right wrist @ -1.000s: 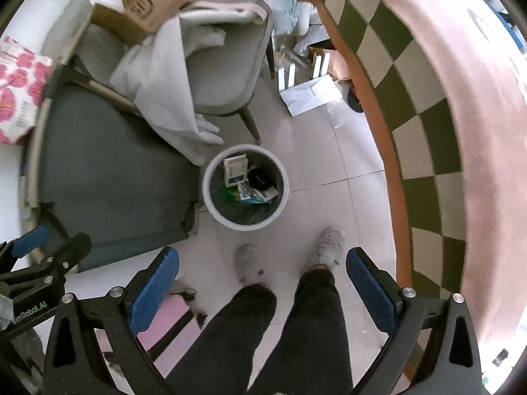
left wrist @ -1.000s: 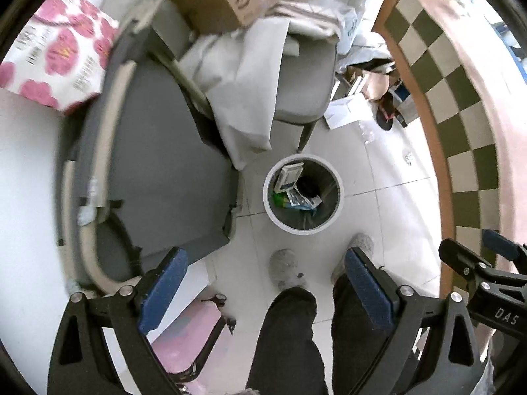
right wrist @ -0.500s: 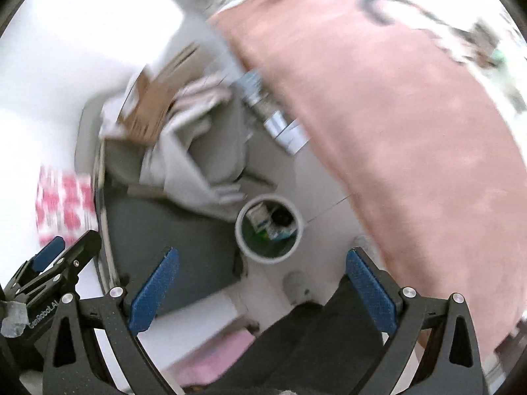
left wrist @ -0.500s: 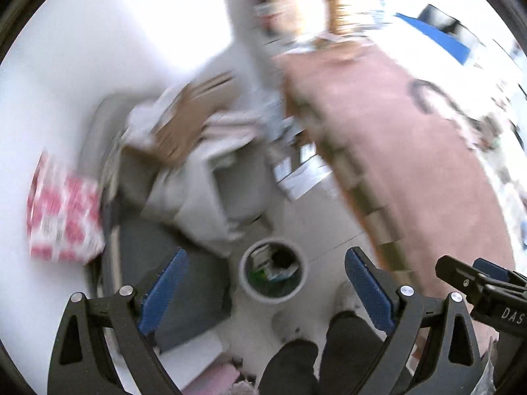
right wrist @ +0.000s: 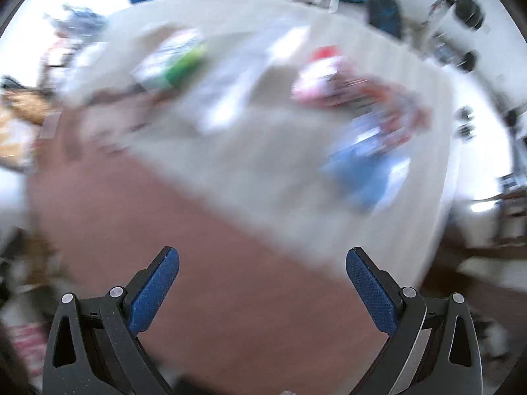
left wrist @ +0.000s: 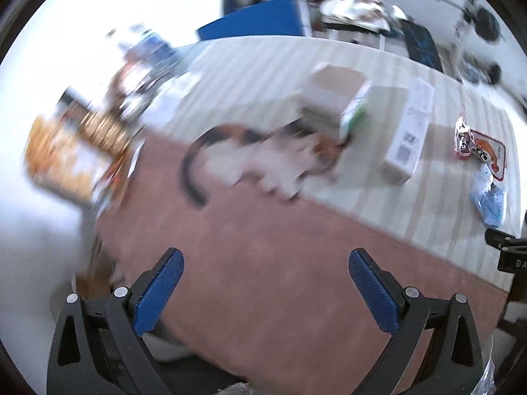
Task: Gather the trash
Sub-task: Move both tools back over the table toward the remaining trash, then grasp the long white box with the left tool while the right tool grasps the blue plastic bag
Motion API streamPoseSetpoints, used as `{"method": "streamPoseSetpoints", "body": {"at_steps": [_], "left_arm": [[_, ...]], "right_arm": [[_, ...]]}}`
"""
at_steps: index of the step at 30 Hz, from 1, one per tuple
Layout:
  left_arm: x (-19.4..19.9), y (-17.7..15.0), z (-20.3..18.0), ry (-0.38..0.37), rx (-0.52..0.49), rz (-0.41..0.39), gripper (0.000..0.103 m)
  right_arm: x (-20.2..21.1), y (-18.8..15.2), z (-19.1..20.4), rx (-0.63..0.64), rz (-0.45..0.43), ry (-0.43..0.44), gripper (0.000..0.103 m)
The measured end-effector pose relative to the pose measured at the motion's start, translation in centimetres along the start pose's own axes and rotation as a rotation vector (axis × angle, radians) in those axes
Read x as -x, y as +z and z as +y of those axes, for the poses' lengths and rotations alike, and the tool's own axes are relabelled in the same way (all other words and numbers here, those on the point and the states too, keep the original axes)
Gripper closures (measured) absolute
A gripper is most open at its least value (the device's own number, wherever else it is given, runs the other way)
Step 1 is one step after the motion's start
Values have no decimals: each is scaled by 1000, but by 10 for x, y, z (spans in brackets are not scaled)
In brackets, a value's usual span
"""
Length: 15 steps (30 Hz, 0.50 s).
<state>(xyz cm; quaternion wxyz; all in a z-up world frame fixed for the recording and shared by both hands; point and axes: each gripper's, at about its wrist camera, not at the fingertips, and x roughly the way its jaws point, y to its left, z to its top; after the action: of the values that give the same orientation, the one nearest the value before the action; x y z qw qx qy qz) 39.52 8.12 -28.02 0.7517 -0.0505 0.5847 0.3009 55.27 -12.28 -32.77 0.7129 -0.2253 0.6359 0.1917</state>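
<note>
My left gripper point(left wrist: 265, 291) is open and empty above the near pink-brown part of the table point(left wrist: 263, 263). My right gripper point(right wrist: 262, 288) is open and empty too, also over the near table point(right wrist: 230, 279). On the far striped cloth lie a red and silver snack wrapper point(left wrist: 464, 140), a crumpled blue wrapper point(left wrist: 489, 199), a long white carton point(left wrist: 408, 131) and a green and white carton point(left wrist: 354, 115). In the blurred right wrist view I see a red wrapper point(right wrist: 326, 72), a blue wrapper point(right wrist: 362, 168) and a green carton point(right wrist: 179, 62).
A calico cat point(left wrist: 263, 161) stands on the table between my left gripper and the cartons. An open cardboard box point(left wrist: 332, 89) sits behind it. Blurred clutter point(left wrist: 75, 151) lies off the table's left end. Both views are motion-blurred.
Both grippers have swung up from the floor and the white bin to face the table top. The bin, chairs and feet have left view. The jaws stayed open.
</note>
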Motion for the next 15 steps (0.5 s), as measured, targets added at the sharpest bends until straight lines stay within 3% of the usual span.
{"method": "streamPoseSetpoints", "body": {"at_steps": [2,4,6,8,12,15], "left_arm": [[-16,18,-26,-6,-48,18,0],[-32,36,-51,-22,-96,42,0],[-45,54,-74,-45,-142,60,0],[-57,72,-94,-75,-190,69,0],[-85,105,-129,-162,-264,110,0],[-105,123,-150,-192,-312,138,1]], "right_arm": [[-32,24,-31,50,70,-76,1],[-67,43,-50,114,153,-88,1],[-85,52,-56,151,181,-105,1],[-96,61,-60,156,180,-70,1],[-108,66,-75,38,177,38,7],[-99,64,-92,-98,108,38,26]]}}
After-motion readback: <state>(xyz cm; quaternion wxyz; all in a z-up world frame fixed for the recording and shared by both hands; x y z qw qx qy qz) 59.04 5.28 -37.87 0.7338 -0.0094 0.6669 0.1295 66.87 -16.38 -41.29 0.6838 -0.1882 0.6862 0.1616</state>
